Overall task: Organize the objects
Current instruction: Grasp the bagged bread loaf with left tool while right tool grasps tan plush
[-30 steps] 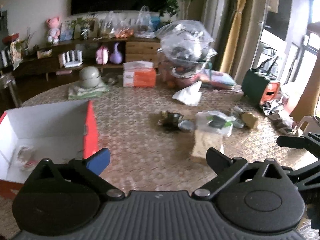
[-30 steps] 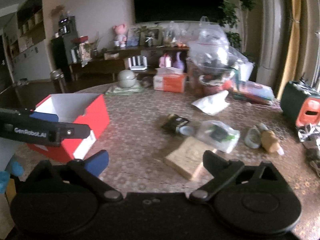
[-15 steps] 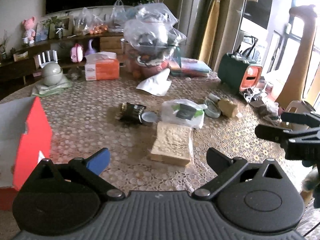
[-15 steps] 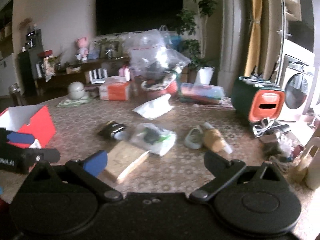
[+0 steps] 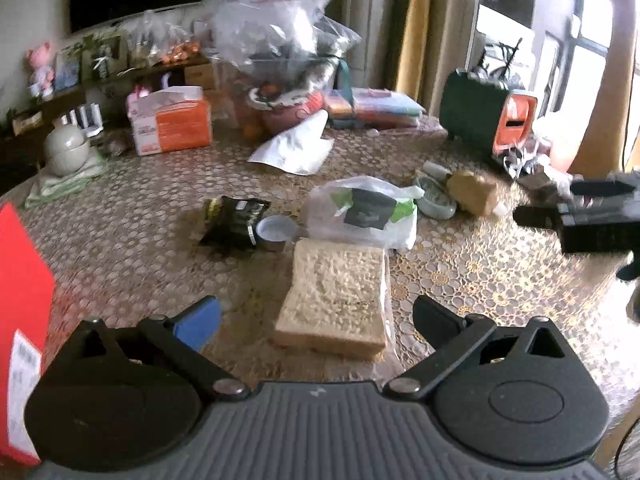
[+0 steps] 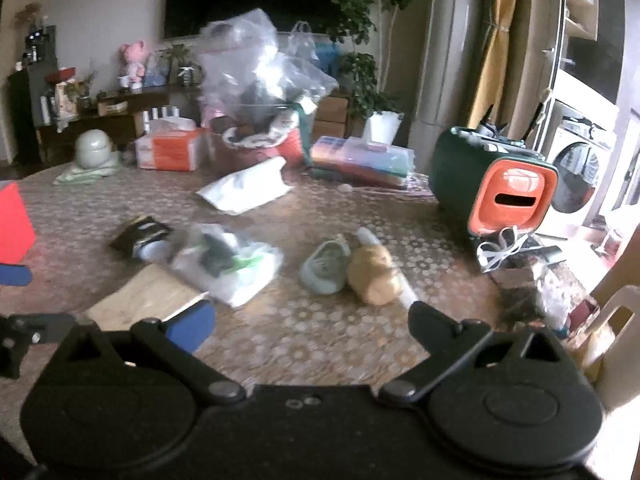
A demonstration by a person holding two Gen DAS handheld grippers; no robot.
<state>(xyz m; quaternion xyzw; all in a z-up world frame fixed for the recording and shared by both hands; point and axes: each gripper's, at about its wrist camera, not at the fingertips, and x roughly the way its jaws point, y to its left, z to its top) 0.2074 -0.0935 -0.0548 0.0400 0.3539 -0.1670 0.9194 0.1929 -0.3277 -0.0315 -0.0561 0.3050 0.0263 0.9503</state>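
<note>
My left gripper [image 5: 316, 316] is open and empty, just above the near end of a bagged slice of bread [image 5: 336, 296] on the table. Behind the bread lie a clear bag with a black and green item [image 5: 360, 212], a black packet [image 5: 234, 222] and a small tin [image 5: 274, 230]. My right gripper [image 6: 312, 320] is open and empty, low over the table in front of a tan lump [image 6: 372, 276] and a green lid [image 6: 326, 268]. The red box [image 5: 22, 300] stands at the left edge. The right gripper also shows in the left wrist view [image 5: 576, 216].
A green and orange case [image 6: 492, 188] stands at the right. A tissue pack [image 5: 170, 122], a large plastic bag of things [image 5: 276, 40], a white bag [image 5: 294, 148] and a stack of coloured cloths [image 6: 362, 160] crowd the far side. The table edge [image 6: 580, 292] runs at the right.
Both grippers have swung right, away from the red box. The left one now faces the bread and the right one faces the tan lump and green lid.
</note>
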